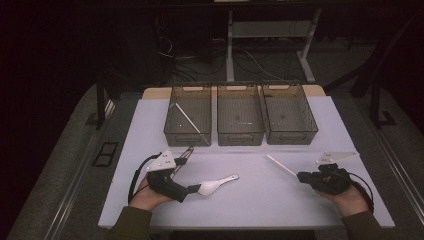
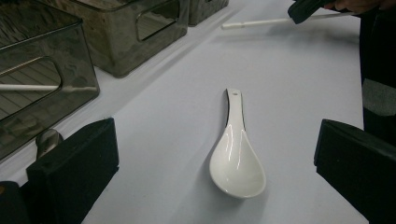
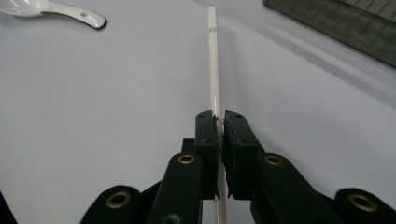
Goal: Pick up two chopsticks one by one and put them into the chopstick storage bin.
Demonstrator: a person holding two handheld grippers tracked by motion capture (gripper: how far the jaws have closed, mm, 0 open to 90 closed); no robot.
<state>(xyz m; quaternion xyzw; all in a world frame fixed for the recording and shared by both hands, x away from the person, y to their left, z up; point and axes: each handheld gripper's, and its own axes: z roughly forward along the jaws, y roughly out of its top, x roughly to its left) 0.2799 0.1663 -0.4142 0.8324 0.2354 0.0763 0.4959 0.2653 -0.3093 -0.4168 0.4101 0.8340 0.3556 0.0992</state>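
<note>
A dim lab: white test table, floor cables, desk frames.

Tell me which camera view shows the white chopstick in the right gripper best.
The right gripper view: the white chopstick runs up the frame, clamped between the right gripper jaws. The high view shows it small; the left gripper view shows it far off at the top.

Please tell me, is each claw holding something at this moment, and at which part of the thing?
The right claw is shut on the white chopstick near one end, so most of its length sticks out ahead. The left claw is open around the white spoon and holds nothing.
</note>
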